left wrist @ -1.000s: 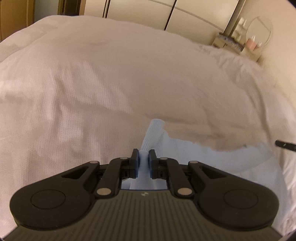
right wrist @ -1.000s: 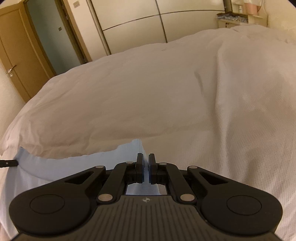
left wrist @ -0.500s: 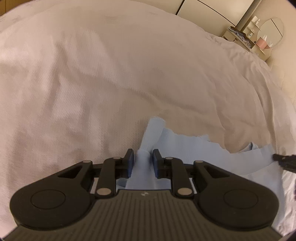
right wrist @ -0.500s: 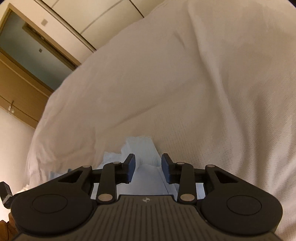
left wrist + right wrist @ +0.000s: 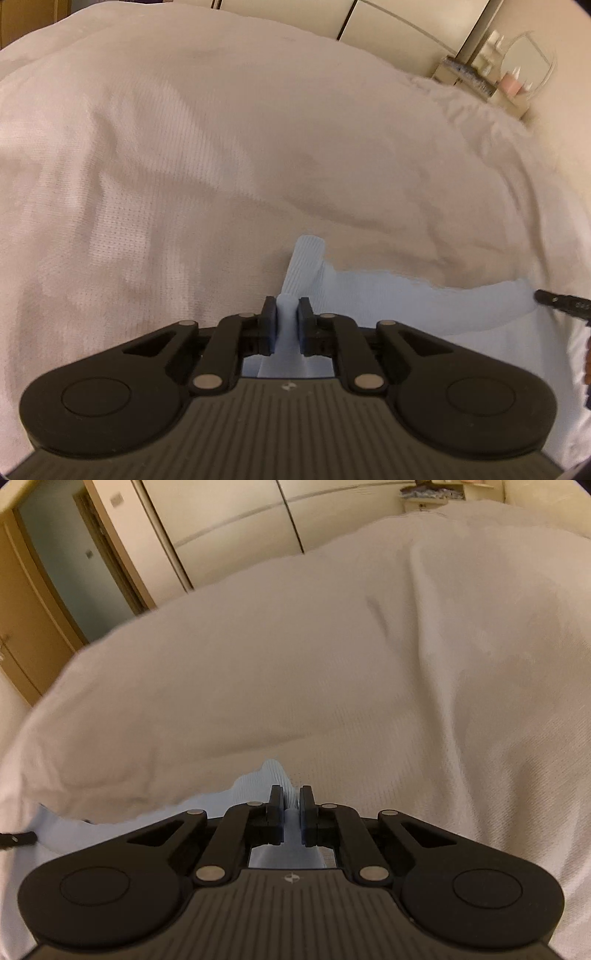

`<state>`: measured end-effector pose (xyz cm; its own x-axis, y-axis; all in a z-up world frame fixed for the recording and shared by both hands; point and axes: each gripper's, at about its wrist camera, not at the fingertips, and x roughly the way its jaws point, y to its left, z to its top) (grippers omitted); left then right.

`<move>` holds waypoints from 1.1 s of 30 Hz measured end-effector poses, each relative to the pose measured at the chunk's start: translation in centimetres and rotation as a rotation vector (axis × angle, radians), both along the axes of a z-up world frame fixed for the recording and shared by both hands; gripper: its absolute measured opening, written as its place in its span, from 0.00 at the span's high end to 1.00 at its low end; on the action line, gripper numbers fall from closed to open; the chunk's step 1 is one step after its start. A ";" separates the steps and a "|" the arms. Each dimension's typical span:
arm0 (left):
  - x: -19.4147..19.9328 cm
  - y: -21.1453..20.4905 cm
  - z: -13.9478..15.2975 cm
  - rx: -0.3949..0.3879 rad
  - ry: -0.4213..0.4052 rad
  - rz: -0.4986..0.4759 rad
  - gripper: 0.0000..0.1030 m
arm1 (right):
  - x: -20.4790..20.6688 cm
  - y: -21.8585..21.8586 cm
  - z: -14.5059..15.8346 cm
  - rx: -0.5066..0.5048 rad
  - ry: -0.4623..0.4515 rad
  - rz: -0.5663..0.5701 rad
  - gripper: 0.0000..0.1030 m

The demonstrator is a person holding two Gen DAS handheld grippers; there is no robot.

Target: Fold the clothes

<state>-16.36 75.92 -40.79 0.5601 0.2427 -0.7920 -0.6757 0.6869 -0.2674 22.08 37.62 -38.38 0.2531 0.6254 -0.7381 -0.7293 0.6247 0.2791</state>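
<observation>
Most of the garment (image 5: 399,295) is hidden under our grippers; only its light blue far edge shows, lying on the white bed (image 5: 221,147). Both views are motion-blurred. Left gripper (image 5: 287,321) is pinched on a ribbed corner; right gripper (image 5: 291,808) is pinched on the other corner. Left view catches the right gripper's tip at the frame edge, plus a shelf (image 5: 480,79) with a round mirror. Right view shows a door (image 5: 33,602) and wardrobe (image 5: 236,528) instead. Half a second ago both sets of jaws were apart; now they're clamped again.
</observation>
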 end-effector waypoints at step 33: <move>-11.1 -14.2 4.4 0.143 0.295 0.096 0.88 | -11.0 -12.4 -1.4 -0.241 -0.109 -0.081 0.61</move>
<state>-27.48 61.73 -36.36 0.2810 0.4039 -0.8706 -0.7731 0.6327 0.0440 11.04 25.18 -39.78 0.3814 0.4098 -0.8286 -0.6918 0.7210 0.0382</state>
